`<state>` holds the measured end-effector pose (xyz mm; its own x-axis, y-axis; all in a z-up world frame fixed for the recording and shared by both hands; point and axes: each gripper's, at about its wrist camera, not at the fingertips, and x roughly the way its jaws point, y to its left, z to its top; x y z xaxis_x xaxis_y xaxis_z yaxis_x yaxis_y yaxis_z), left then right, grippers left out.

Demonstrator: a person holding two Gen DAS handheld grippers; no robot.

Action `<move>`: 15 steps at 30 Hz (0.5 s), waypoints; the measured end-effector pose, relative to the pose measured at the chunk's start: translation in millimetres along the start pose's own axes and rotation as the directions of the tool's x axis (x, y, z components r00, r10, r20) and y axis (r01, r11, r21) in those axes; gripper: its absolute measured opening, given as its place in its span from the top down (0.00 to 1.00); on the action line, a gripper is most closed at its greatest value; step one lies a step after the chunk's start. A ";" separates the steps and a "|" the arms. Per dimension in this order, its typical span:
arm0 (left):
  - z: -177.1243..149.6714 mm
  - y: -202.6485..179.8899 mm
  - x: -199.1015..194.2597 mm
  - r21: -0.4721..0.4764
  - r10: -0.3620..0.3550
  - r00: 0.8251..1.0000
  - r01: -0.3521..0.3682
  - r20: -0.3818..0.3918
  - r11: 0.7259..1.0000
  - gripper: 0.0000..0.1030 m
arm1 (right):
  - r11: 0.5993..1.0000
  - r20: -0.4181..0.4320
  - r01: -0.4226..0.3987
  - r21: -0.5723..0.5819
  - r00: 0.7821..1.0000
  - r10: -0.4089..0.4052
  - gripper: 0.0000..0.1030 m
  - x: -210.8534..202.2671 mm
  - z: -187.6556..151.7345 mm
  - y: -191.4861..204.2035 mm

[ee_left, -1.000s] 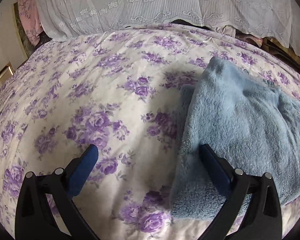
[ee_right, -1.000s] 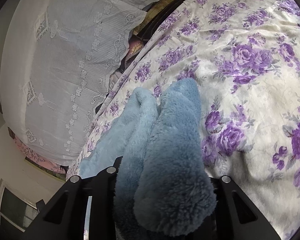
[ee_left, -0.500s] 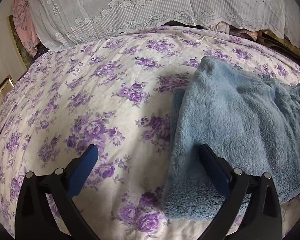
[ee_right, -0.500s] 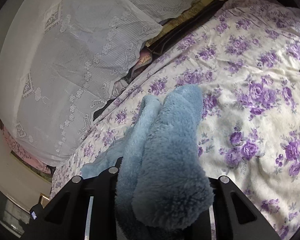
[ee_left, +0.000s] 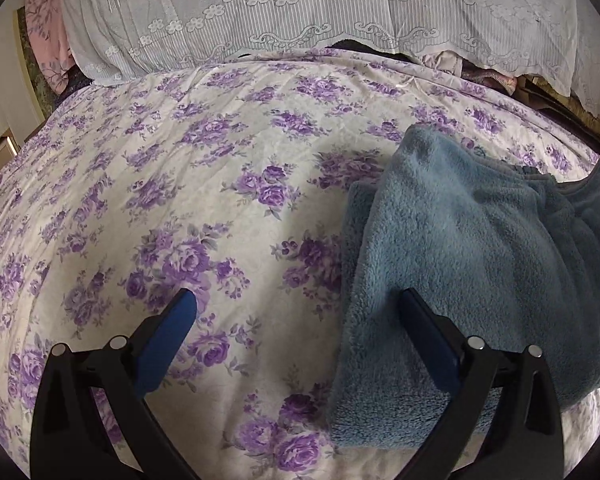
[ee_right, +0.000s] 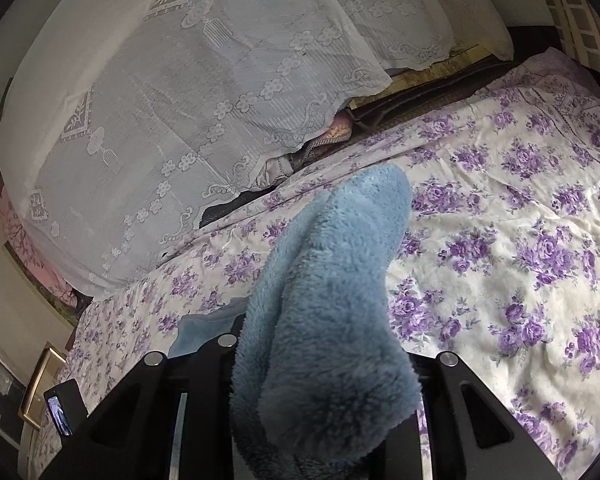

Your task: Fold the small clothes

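Observation:
A fluffy blue garment (ee_left: 472, 264) lies half folded on the floral bedspread (ee_left: 228, 208), at the right of the left wrist view. My left gripper (ee_left: 296, 304) hovers open over the bed, its right finger (ee_left: 428, 336) above the garment's left edge, its left finger (ee_left: 168, 332) over bare sheet. In the right wrist view my right gripper (ee_right: 324, 412) is shut on a thick bunch of the same blue garment (ee_right: 332, 304), lifted off the bed; the fabric hides the pads.
A white lace cloth (ee_left: 300, 12) covers a pile along the bed's far side. Pink fabric (ee_left: 44, 28) hangs at the far left. A framed picture (ee_right: 40, 380) leans low on the left wall. The bedspread (ee_right: 520, 240) stretches away right of the lifted garment.
My right gripper has risen and rolled, lifting the gripped fold higher off the bed. In the left wrist view the garment's right part has lifted and shifted; my left gripper has barely moved.

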<state>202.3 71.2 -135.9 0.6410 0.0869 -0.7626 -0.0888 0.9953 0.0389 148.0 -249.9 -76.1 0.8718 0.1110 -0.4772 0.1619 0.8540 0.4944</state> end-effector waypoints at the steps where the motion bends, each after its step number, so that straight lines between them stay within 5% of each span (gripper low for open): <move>1: 0.9 -0.4 -1.4 0.006 0.006 1.000 -0.006 0.006 1.000 0.04 | 1.000 0.000 0.002 -0.010 1.000 -0.002 0.74 -0.4 -0.2 4.1; 15: 22.8 51.2 -0.4 -0.135 0.025 0.999 -0.028 -0.023 0.990 0.04 | 0.987 0.012 -0.004 -0.158 1.000 0.007 0.74 -0.6 -8.7 69.3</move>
<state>214.8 123.1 -118.9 0.6206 0.1108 -0.7762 -0.2089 0.9775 -0.0276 154.7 -186.4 -47.9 0.8784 0.1103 -0.4650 0.0831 0.9229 0.3759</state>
